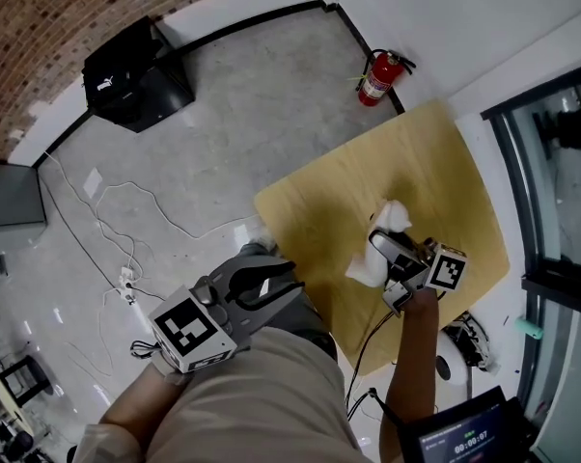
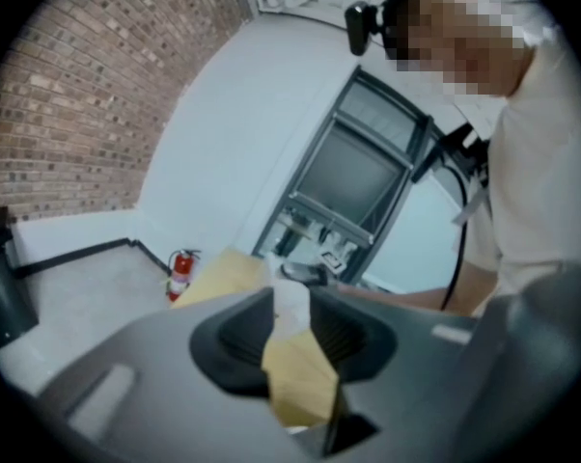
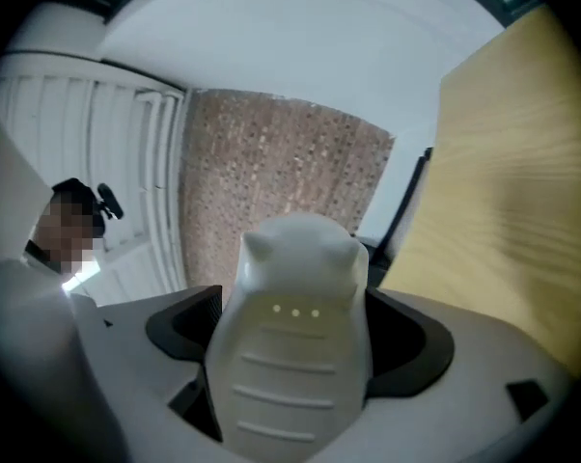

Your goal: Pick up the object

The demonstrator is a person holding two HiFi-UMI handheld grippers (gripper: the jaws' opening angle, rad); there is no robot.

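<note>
A white cat-shaped object (image 3: pixel 295 249) with ridges on its front fills the gap between the jaws in the right gripper view. My right gripper (image 3: pixel 295 336) is shut on it, a dark pad pressing on each side. In the head view the right gripper (image 1: pixel 387 249) holds this white object (image 1: pixel 395 216) over the light wooden table (image 1: pixel 339 201), and the object's ends stick out on both sides of the jaws. My left gripper (image 1: pixel 271 283) hangs over the floor off the table's left edge, shut and holding nothing. Its jaws (image 2: pixel 292 340) leave only a narrow slit, through which the table shows.
A red fire extinguisher (image 1: pixel 379 77) stands by the far wall corner. A black case (image 1: pixel 136 75) sits on the grey floor at the left, with white cables (image 1: pixel 117 239) trailing nearby. A dark-framed glass door (image 1: pixel 561 181) runs along the right. A small screen (image 1: pixel 469 437) is at the bottom right.
</note>
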